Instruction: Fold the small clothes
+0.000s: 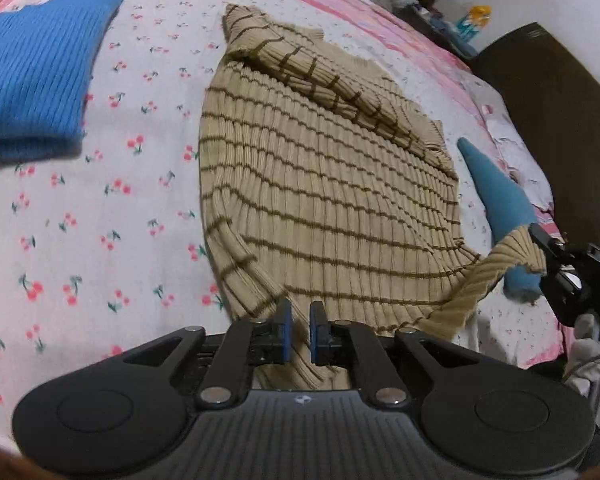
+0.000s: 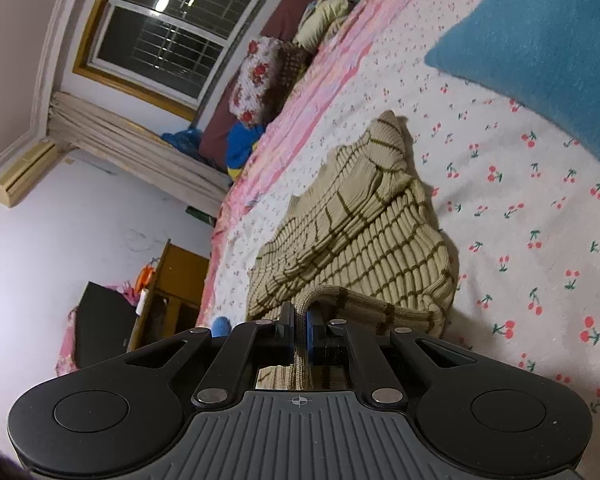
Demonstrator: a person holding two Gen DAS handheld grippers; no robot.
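Sweater, tan with brown stripes, lies on the cherry-print bed in the left wrist view; the left hand-held gripper stands narrowly parted over its near hem, a blue garment apart at left. Right wrist view: right hand-held gripper pinches the sweater's ribbed edge, blue cushion beyond.

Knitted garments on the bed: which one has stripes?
The beige ribbed sweater, crossed by thin brown stripes, in the middle of the sheet. The blue knit to its left is plain, with no stripes.
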